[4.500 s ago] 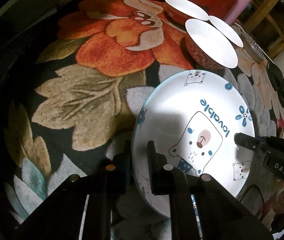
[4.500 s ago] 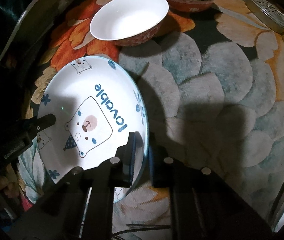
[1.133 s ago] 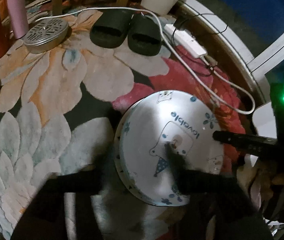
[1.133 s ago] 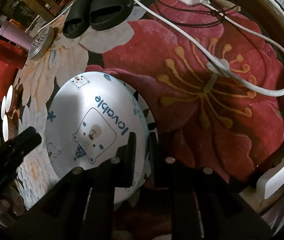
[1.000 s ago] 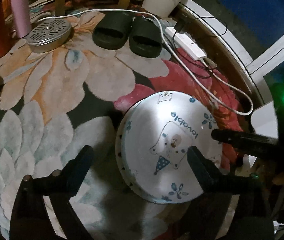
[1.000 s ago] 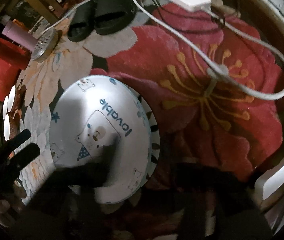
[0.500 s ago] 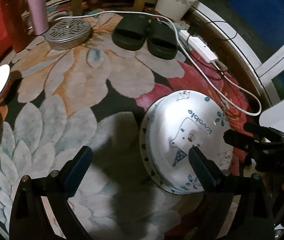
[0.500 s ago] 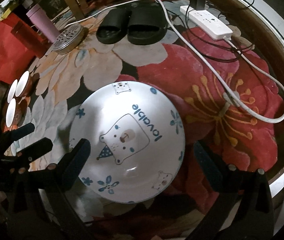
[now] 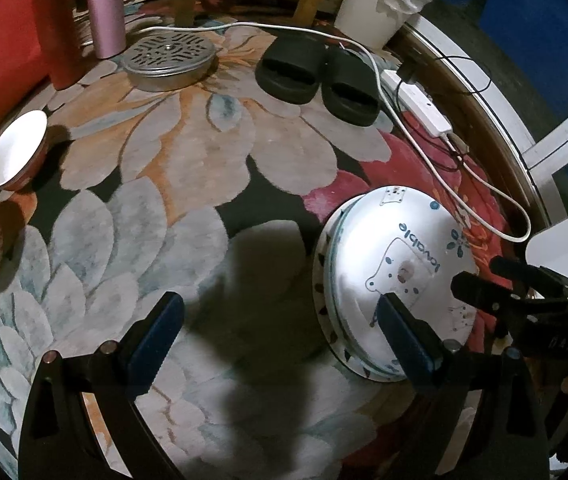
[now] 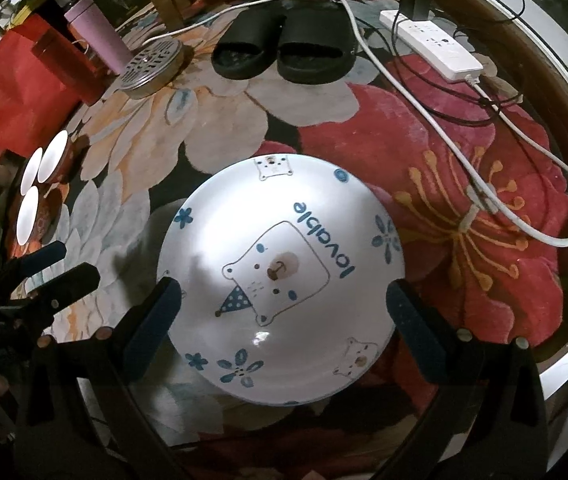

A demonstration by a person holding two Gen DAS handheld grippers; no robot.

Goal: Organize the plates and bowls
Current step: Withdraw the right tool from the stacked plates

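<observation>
A white plate [image 9: 404, 256] printed with a bear and "lovable" lies on the flowered rug, on top of another plate whose dark-marked rim [image 9: 319, 292] shows at its left. In the right wrist view the plate [image 10: 284, 232] sits below my right gripper [image 10: 284, 316], which is open wide with its fingers apart from the rim. My left gripper [image 9: 280, 332] is open over bare rug to the left of the plate. Three white bowls with red outsides [image 9: 16, 154] stand at the far left, seen small as bowls [image 10: 54, 156] in the right wrist view.
Black slippers [image 9: 316, 72], a white power strip [image 10: 432, 46] and its cable [image 9: 480, 188] lie beyond the plates. A round metal lid [image 9: 168, 58], a pink tumbler [image 9: 104, 8], a red bag [image 10: 12, 92] and wooden chair legs stand at the back.
Both grippers were shut on the plate's rim; both have opened wide and let it go onto the other plate. The left gripper has drawn back to the left, and the bowls have come into view.
</observation>
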